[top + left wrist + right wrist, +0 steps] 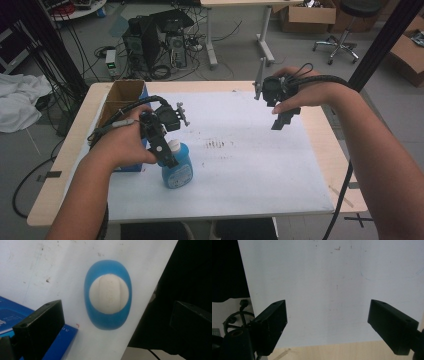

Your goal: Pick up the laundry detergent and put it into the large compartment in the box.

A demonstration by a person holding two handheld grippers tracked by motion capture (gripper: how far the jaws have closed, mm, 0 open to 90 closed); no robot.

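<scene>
A blue bottle [179, 172] with a white cap stands upright on the white sheet [250, 165], near its front left. My left gripper [168, 156] hangs just above the cap, pointing down, open. In the left gripper view the bottle [108, 293] is seen from straight above, lying between the two wide-apart jaws of the left gripper [117, 308], which do not touch it. My right gripper [282, 119] is held in the air over the sheet's far right part, open and empty. In the right gripper view my right gripper [328, 307] has only the bare sheet [332, 277] between its jaws.
A blue box [131, 169] lies just left of the bottle, under the left hand, and appears as the blue box [15, 315] in the left gripper view. An open cardboard box [122, 97] stands at the table's far left. Bare wood [325, 150] borders the sheet on the right.
</scene>
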